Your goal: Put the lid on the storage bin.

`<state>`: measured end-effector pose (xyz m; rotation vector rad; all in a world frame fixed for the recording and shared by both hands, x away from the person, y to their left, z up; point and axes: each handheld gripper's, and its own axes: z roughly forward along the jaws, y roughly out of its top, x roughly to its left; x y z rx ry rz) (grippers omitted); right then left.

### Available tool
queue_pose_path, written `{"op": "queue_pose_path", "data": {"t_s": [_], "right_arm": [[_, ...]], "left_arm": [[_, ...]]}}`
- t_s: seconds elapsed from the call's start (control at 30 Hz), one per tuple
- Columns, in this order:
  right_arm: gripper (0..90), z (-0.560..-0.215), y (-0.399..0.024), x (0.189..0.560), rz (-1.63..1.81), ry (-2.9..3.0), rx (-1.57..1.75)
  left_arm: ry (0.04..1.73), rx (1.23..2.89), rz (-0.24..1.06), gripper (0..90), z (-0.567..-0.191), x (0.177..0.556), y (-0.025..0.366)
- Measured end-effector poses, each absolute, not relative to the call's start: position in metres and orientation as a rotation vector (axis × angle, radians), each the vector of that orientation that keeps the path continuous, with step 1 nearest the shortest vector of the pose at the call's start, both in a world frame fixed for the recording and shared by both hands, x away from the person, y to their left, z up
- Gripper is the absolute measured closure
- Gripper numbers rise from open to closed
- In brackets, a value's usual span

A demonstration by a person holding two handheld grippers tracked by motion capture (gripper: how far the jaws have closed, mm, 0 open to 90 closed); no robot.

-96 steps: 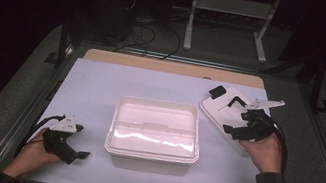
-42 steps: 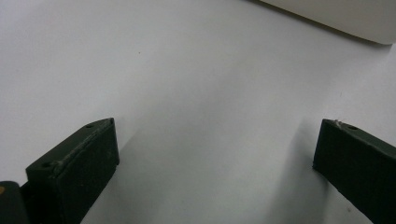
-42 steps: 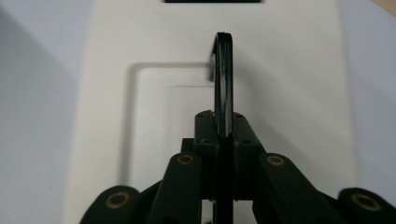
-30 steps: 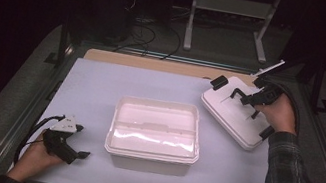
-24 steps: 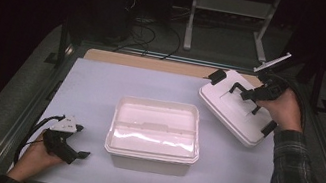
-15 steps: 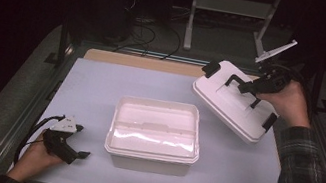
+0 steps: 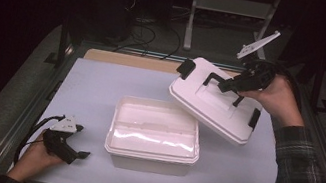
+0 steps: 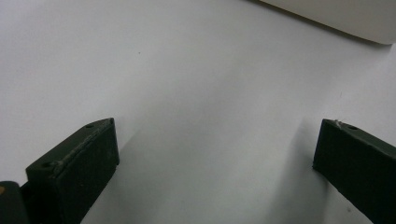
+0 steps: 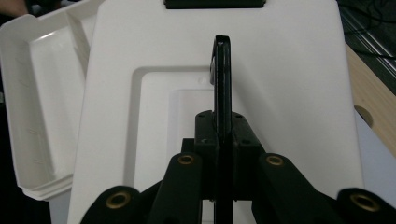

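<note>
Up off the bench, the white lid [image 7: 214, 105] hangs tilted in the air, its lower edge toward the person and its far edge raised, with black latches at its two ends. It sits to the right of and partly over the back right corner of the open white box [image 7: 154, 135], without touching it as far as the high view tells. The lid's black handle [image 9: 221, 70] runs along the middle of its recessed top, and the right gripper [image 7: 236, 83] comes at it from the right and above, its jaws pinched narrow on that handle; in the right gripper view the handle stands edge-on, squeezed between the two pads, with the lid's flat top spreading out on both sides beyond. The right hand [image 7: 277, 96] carries the gripper over the far right part of the bench [image 7: 101, 85]. The box itself rests near the middle of the bench, open side up. Well apart, at the near left corner, the left gripper [image 7: 70, 149] lies low over the bench in the left hand [image 7: 34, 163], its jaws standing wide with bare surface between them.
</note>
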<state>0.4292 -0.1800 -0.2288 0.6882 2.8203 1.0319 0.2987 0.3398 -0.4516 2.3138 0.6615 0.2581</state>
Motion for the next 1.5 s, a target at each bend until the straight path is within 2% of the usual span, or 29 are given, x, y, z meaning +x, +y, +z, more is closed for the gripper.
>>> {"op": "queue_pose_path", "data": {"t_s": [0.63, 1.17, 1.5], "right_arm": [[83.7, -0.226, -0.096, 0.405, 1.024, 2.964, 0.332], [83.7, -0.253, -0.022, 0.392, 0.913, 3.12, 0.05], [83.7, -0.271, -0.002, 0.387, 0.848, 3.162, 0.011]], "left_arm": [[0.665, 2.31, 0.258, 0.0, -0.452, 0.299, 0.34], [0.664, 2.308, 0.258, 0.0, -0.452, 0.299, 0.34], [0.667, 2.306, 0.257, 0.0, -0.452, 0.299, 0.339]]}}
